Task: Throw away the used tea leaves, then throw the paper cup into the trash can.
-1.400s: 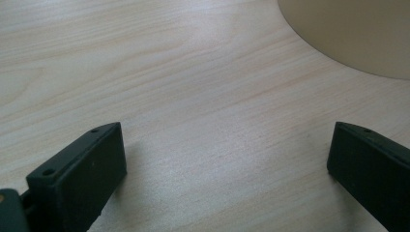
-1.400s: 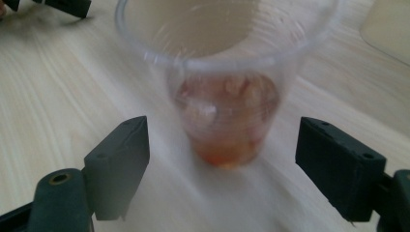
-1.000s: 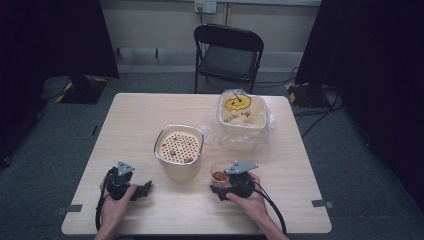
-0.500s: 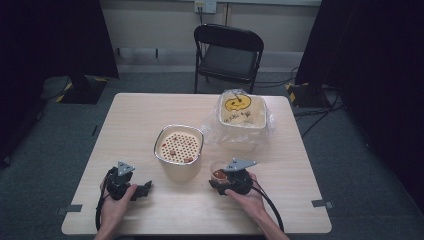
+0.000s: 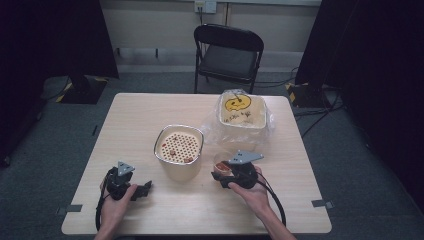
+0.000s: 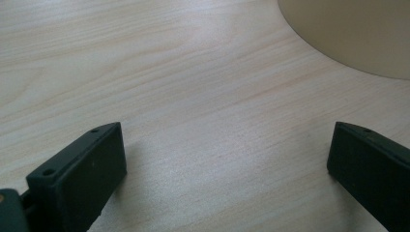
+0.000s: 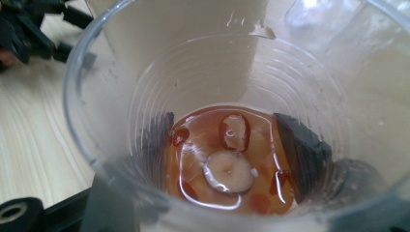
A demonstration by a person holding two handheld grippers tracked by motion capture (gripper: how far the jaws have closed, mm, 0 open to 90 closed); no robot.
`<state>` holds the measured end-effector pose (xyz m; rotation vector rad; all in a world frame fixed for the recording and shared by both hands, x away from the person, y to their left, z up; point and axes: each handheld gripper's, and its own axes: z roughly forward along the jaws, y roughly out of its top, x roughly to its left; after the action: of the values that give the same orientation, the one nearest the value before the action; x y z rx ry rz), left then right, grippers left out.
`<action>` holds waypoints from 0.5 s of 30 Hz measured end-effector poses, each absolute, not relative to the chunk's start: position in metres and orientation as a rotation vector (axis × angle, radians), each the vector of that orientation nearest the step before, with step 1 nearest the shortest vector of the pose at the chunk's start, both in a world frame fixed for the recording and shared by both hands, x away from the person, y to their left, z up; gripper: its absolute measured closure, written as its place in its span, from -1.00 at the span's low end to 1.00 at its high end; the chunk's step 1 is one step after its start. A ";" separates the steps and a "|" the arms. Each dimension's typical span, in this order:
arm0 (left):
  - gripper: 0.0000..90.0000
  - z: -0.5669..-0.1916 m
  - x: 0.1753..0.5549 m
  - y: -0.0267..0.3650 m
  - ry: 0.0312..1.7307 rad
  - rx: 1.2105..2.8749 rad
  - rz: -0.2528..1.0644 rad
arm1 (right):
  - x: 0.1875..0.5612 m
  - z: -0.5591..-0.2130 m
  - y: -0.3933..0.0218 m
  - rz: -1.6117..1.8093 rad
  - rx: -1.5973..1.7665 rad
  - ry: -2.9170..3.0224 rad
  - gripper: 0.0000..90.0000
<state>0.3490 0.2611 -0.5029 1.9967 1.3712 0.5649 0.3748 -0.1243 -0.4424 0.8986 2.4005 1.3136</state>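
A clear plastic cup (image 5: 221,164) sits between the jaws of my right gripper (image 5: 220,174), just right of the beige pot (image 5: 179,150). The jaws have just been closing and now press on the cup's sides. In the right gripper view, the cup (image 7: 145,96) holds reddish liquid with a banana slice (image 7: 229,171) and a red date (image 7: 234,131). The dark pads (image 7: 302,150) of the right gripper (image 7: 232,145) show through its wall. My left gripper (image 5: 145,189) rests on the table, open, with bare wood between the jaws of the left gripper (image 6: 227,164).
The pot carries a perforated strainer with a few bits in it. A tub with a smiley lid (image 5: 241,112) sits in a plastic bag at the back right. A folding chair (image 5: 227,52) stands beyond the table. The pot's base (image 6: 358,34) lies ahead of the left jaws.
My right gripper has shut on the cup and risen a little with it. The left gripper has stayed put.
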 end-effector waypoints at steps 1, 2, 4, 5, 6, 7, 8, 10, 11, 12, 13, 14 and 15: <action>-1.00 -0.503 0.349 0.261 1.371 1.997 0.565 | 0.375 -0.439 -0.124 1.317 0.893 2.395 -0.05; -1.00 -0.503 0.349 0.261 1.371 1.996 0.565 | 0.376 -0.435 -0.124 1.320 0.894 2.390 -0.05; -1.00 -0.503 0.349 0.261 1.371 1.997 0.565 | 0.377 -0.428 -0.123 1.313 0.880 2.385 -0.05; -1.00 -0.503 0.349 0.261 1.371 1.997 0.565 | 0.378 -0.424 -0.123 1.316 0.878 2.384 -0.05; -1.00 -0.503 0.349 0.261 1.371 1.997 0.565 | 0.378 -0.421 -0.123 1.322 0.880 2.376 -0.05; -1.00 -0.503 0.349 0.261 1.371 1.997 0.565 | 0.378 -0.417 -0.122 1.325 0.882 2.370 -0.05; -1.00 -0.503 0.349 0.261 1.371 1.997 0.565 | 0.377 -0.414 -0.121 1.337 0.878 2.366 -0.05; -1.00 -0.503 0.349 0.261 1.371 1.996 0.565 | 0.377 -0.410 -0.120 1.346 0.875 2.361 -0.05; -1.00 -0.503 0.349 0.261 1.371 1.997 0.565 | 0.376 -0.402 -0.116 1.340 0.853 2.355 -0.04; -1.00 -0.503 0.349 0.261 1.371 1.996 0.565 | 0.376 -0.398 -0.115 1.348 0.844 2.353 -0.04; -1.00 -0.503 0.349 0.261 1.371 1.997 0.565 | 0.377 -0.393 -0.113 1.354 0.831 2.347 -0.04; -1.00 -0.503 0.349 0.261 1.371 1.997 0.565 | 0.377 -0.388 -0.112 1.357 0.810 2.341 -0.03; -1.00 -0.503 0.349 0.261 1.371 1.996 0.565 | 0.377 -0.383 -0.111 1.354 0.788 2.334 -0.03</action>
<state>0.3490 0.2611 -0.5029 1.9965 1.3711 0.5647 0.3773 -0.1110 -0.3832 0.7885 2.3341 1.3539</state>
